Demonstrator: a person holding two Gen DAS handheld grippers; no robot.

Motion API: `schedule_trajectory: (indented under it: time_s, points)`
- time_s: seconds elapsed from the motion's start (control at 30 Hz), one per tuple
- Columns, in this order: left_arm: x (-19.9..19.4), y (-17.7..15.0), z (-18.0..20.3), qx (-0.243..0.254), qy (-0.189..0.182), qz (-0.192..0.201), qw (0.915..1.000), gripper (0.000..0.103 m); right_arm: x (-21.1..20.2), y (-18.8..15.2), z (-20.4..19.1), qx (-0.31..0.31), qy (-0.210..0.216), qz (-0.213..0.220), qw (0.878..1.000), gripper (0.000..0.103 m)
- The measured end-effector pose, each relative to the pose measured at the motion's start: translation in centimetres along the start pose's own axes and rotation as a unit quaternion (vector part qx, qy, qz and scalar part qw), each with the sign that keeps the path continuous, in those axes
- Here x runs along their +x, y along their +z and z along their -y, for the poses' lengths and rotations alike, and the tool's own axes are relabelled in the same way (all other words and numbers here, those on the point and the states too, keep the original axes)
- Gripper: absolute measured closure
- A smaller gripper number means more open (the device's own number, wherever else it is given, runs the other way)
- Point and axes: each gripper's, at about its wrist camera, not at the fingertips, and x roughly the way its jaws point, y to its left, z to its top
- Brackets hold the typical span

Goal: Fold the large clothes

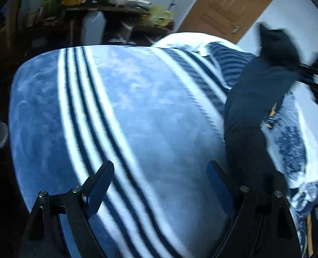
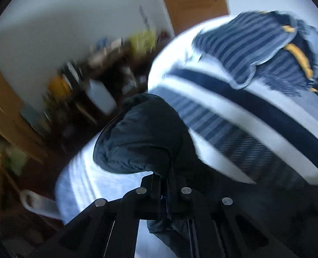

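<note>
A dark navy garment (image 1: pixel 253 111) lies in a long strip along the right side of a bed covered by a blue blanket with white and navy stripes (image 1: pixel 124 111). My left gripper (image 1: pixel 161 180) is open and empty above the blanket, its right finger close beside the garment. In the right wrist view my right gripper (image 2: pixel 165 178) is shut on a bunched fold of the dark garment (image 2: pixel 141 135), which bulges up just past the fingertips. The view is motion-blurred.
A striped blue cloth (image 2: pixel 240 49) and a patterned blue-and-white cloth (image 1: pixel 290 142) lie at the far side of the bed. A cluttered dark shelf (image 1: pixel 98 15) with a yellow pot stands beyond the bed. A wooden door (image 1: pixel 227 6) is in the white wall.
</note>
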Motion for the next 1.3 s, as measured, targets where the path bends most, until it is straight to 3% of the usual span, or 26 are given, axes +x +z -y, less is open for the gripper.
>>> schedule_trajectory:
  time_s: [0.2,0.37,0.5,0.67,0.9,1.03,1.1,1.13,1.17,1.2,1.23,1.27,1.3]
  points:
    - [-0.2,-2.0,5.2,0.02,-0.102,-0.043,0.9937,0.015,-17.4,-2.4,4.9,0.058,-0.007,0.097,0.994,0.099]
    - [-0.1,-4.0,12.1,0.091,-0.112,-0.05,0.9882,0.015,-29.3,-6.1,10.9,0.099,-0.036,0.156,0.982,0.099]
    - [1.7,-5.2,17.1,0.121,-0.084,-0.06,0.9872,0.015,-34.1,-10.4,16.9,0.144,-0.052,0.177,0.972,0.099]
    - [6.0,-7.9,22.6,0.212,-0.033,-0.083,0.9732,0.015,-35.2,-16.0,24.9,0.217,-0.033,0.191,0.957,0.099]
    - [11.5,-11.3,23.0,0.223,-0.028,-0.127,0.9662,0.015,-31.5,-24.4,37.1,0.31,-0.012,0.206,0.928,0.098]
    - [12.1,-11.8,23.8,0.252,-0.016,-0.113,0.9609,0.015,-27.4,-29.5,42.4,0.36,-0.039,0.177,0.915,0.096]
    - [12.0,-12.0,23.9,0.259,-0.014,-0.108,0.9597,0.015,-25.8,-32.0,44.7,0.406,-0.027,0.163,0.899,0.095]
    - [11.9,-11.9,23.9,0.259,-0.013,-0.106,0.96,0.015,-25.6,-33.4,45.5,0.438,0.002,0.166,0.884,0.092]
    - [11.9,-11.9,23.9,0.256,-0.013,-0.107,0.9607,0.015,-25.9,-34.3,45.5,0.449,0.012,0.171,0.877,0.089]
    - [11.9,-11.8,23.9,0.252,-0.016,-0.109,0.9614,0.015,-26.7,-35.1,45.2,0.453,0.012,0.181,0.873,0.07]
    - [11.9,-11.7,23.8,0.249,-0.018,-0.11,0.9622,0.015,-27.5,-35.7,44.6,0.453,-0.001,0.189,0.871,0.029]
    - [11.8,-11.7,23.7,0.246,-0.017,-0.108,0.9632,0.015,-28.4,-36.2,43.8,0.449,-0.014,0.206,0.869,0.016]
    - [11.7,-11.7,23.7,0.244,-0.016,-0.106,0.9638,0.015,-29.0,-36.3,43.4,0.442,-0.016,0.218,0.87,0.015]
